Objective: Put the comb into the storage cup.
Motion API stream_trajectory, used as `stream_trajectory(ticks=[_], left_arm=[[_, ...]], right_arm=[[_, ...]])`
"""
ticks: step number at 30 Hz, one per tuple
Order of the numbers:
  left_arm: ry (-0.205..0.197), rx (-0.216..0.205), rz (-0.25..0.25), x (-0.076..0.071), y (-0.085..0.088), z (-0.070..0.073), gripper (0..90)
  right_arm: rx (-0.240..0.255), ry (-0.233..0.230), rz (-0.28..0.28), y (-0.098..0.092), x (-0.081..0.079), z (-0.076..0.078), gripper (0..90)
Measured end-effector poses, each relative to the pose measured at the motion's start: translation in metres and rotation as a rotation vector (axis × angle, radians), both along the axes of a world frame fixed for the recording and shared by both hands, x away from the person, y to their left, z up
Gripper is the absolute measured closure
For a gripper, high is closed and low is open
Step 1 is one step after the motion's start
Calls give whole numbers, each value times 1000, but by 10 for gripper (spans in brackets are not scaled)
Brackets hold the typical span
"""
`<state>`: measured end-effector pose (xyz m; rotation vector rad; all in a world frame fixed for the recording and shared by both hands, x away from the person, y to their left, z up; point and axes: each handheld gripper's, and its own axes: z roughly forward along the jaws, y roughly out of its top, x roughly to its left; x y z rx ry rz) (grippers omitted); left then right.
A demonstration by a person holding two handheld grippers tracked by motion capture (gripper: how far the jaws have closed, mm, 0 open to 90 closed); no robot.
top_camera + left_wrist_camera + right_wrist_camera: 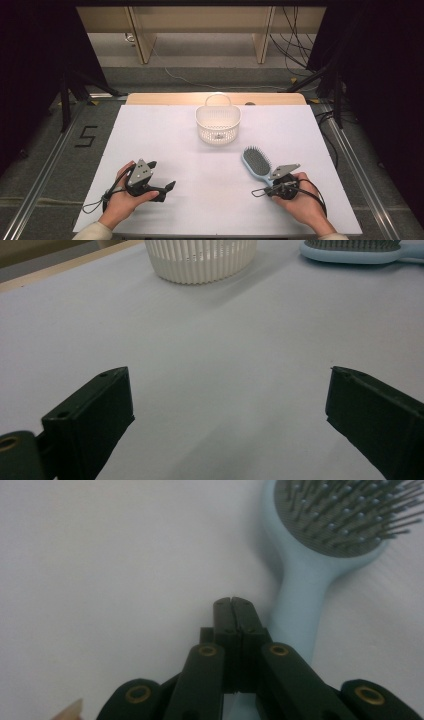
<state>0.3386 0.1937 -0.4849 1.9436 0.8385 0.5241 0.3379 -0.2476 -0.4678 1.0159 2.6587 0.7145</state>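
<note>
High view, hairbrush: the light blue hairbrush [257, 164] lies flat on the white table [190, 150] in the lower right of the frame, bristles up, head toward the upper left, handle running down and right under the right gripper.
Right gripper view, hairbrush: the hairbrush [320, 545] fills the upper right, grey bristle pad at the top edge, pale blue handle coming down just to the right of the closed jaws; whether it touches them cannot be told.
Right gripper: the right gripper [260, 192] sits in the lower right of the high view, held in the right hand [300, 197], its tips pointing left; in its own view [233, 602] the two black jaws are pressed together with nothing between them, beside the handle and not around it.
Left gripper: the left gripper [161, 176] is in the lower left of the high view, in the left hand [121, 197], well apart from the hairbrush; in its own view [230, 377] the jaws stand wide with only bare table between them.
Basket: a white slotted basket [218, 125] with a loop handle stands upright at upper centre of the high view, beyond the hairbrush and apart from it; in the left gripper view the basket [200, 262] is at the top edge, the hairbrush [355, 251] in the upper right corner.
Table: white sheet, a wooden edge along its far side.
</note>
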Motion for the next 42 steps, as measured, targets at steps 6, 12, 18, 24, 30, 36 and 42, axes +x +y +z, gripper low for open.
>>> stream_trajectory(ticks=[6,12,18,24,30,36,42], left_arm=[[0,1,0,0,0,0,46],[0,-1,1,0,0,0,46],[0,-1,1,0,0,0,46],[0,-1,3,0,0,0,47],[0,-1,2,0,1,1,47],[-1,-3,3,0,1,1,47],[-3,-4,2,-1,1,1,47]], right_arm=[[12,-9,-42,-12,3,1,900],[12,-9,-47,-12,4,1,900],[48,-15,-53,-14,3,3,900],[178,-59,-61,-20,-1,10,817],[340,-134,-107,-31,-6,18,681],[422,-179,-151,-43,-10,21,520],[492,-201,-199,-50,-10,22,385]])
